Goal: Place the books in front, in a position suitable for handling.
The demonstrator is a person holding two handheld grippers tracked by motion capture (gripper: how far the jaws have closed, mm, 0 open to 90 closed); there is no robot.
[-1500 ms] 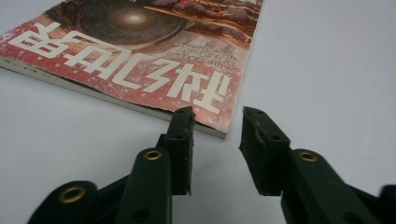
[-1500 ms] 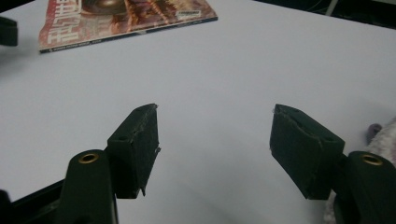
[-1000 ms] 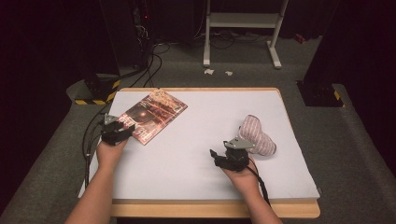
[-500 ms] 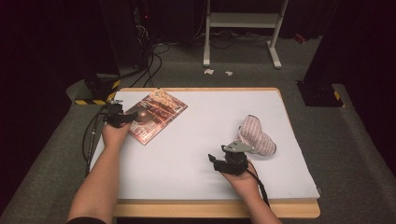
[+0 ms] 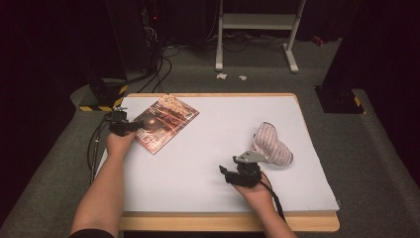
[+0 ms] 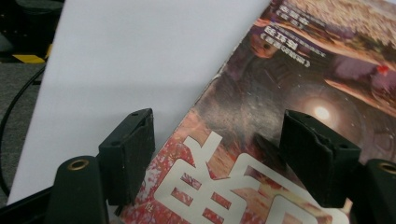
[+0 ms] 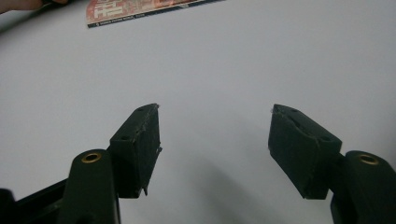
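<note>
Left gripper (image 5: 130, 126) at far-left of table (image 5: 208, 193), jaws just opened wide, straddling near-left edge of magazine (image 5: 166, 121) lying flat; pads not pressing it. Right gripper (image 5: 229, 173) near centre-right, released, jaws apart over bare white surface, nothing between. Striped cloth bundle (image 5: 271, 146) resting just beyond and right of right gripper.

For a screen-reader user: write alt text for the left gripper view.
The left hand-held gripper stands open over the corner of a red magazine lying flat on the white table, one jaw above the cover and one off its edge.
</note>
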